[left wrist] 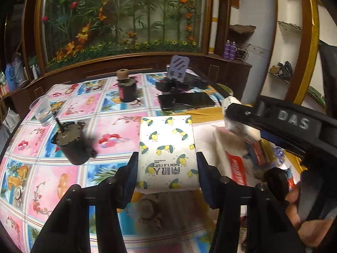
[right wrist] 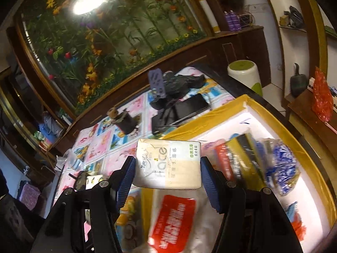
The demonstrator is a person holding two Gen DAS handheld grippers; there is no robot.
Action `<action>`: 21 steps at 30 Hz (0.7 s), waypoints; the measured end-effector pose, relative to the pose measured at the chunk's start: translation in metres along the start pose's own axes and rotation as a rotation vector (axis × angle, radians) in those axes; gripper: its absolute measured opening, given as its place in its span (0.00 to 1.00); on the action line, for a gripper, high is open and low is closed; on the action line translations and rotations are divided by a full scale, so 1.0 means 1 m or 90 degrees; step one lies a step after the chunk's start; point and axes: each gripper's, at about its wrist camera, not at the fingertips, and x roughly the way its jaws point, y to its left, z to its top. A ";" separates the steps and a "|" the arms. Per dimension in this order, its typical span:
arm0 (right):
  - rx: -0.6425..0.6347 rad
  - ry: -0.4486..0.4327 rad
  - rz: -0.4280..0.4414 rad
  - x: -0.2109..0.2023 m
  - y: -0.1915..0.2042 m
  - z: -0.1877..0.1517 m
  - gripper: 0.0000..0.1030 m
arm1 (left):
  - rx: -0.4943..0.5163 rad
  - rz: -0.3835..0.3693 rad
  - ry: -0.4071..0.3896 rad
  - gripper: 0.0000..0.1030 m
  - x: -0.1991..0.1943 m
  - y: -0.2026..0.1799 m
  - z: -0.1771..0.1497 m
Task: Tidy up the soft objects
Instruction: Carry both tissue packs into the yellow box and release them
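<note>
Lemon-print tissue pack (left wrist: 167, 154) clamped between the left gripper (left wrist: 167, 168) pads.

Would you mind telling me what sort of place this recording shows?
Probably a home living or dining room: a table under a patterned floral tablecloth, a large plant-filled glass display case behind it, and wall shelves of household clutter.

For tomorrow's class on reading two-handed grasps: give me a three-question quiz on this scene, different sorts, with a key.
1. True or false: the left hand-held gripper holds a lemon-print pack.
2. What does the right hand-held gripper hold: A cup, B beige tissue pack, C phone?
3. What colour is the box rim?

Key: 1 true; 2 B; 3 yellow.
</note>
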 end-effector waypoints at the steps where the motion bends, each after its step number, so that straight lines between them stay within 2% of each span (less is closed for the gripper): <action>1: 0.008 0.005 -0.004 0.000 -0.006 0.002 0.64 | 0.007 -0.007 0.002 0.50 0.000 -0.006 -0.001; 7: 0.040 0.009 -0.032 -0.002 -0.033 0.009 0.64 | 0.044 -0.028 0.018 0.50 0.007 -0.037 -0.007; 21: 0.066 0.004 -0.059 -0.008 -0.058 0.015 0.64 | 0.104 -0.001 -0.022 0.50 0.007 -0.074 -0.009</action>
